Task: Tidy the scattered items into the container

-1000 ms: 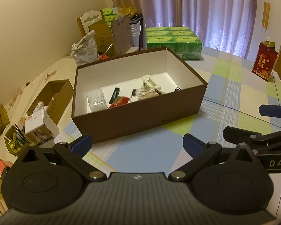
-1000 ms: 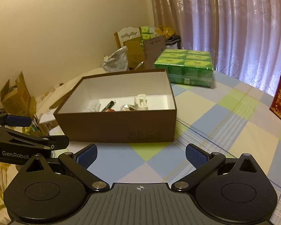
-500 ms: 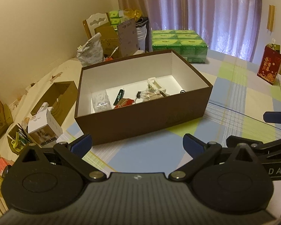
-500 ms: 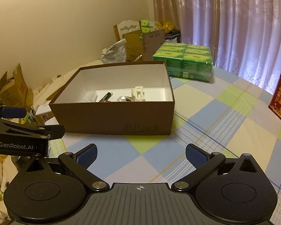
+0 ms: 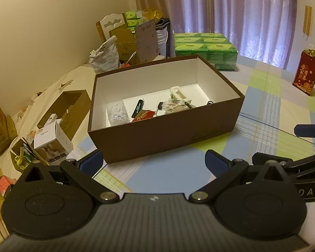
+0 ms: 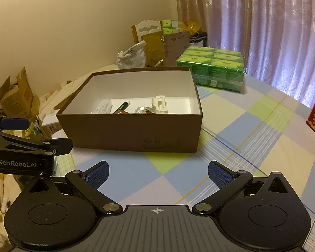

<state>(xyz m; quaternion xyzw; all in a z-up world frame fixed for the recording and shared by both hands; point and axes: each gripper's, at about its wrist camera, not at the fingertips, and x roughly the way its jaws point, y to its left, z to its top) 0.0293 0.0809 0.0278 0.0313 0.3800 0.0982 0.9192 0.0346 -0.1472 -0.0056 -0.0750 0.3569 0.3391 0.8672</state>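
Note:
A brown cardboard box (image 5: 178,134) (image 6: 119,132) with a white inside stands on the checked tablecloth. Inside lie a clear packet (image 5: 117,113), a black pen-like stick (image 5: 138,108) (image 6: 121,107), a red wrapper (image 5: 143,115), a crinkled clear bag (image 5: 174,105) and a white plastic piece (image 5: 177,91) (image 6: 160,104). My left gripper (image 5: 154,162) is open and holds nothing, a short way back from the box's near wall. My right gripper (image 6: 158,173) is also open with nothing in it, in front of the box's long side. The left gripper's body shows at the left edge of the right wrist view.
A pack of green tissue boxes (image 5: 204,49) (image 6: 212,67) sits behind the box. A red gift bag (image 5: 306,73) stands at the far right. Open cartons (image 5: 67,109), a small white box (image 5: 52,142) and bags (image 5: 105,56) crowd the left side. Curtains hang behind.
Both grippers have drawn back and risen a little from the box, so it looks smaller and further off. Both stay open.

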